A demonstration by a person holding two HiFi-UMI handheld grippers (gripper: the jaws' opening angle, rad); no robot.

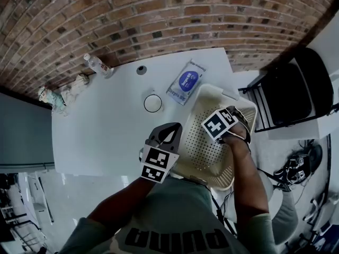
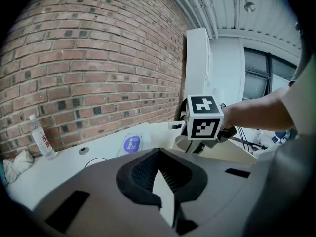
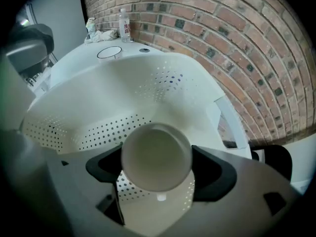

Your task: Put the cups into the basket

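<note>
White table by brick wall; right fingers clamped on cup, left fingers together.

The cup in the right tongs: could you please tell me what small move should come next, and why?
Probably lower the right tongs a little and open them. They grip the cup above the perforated floor of the basket, inside its walls, so a short drop should land it safely. A second cup stands on the table.
</note>
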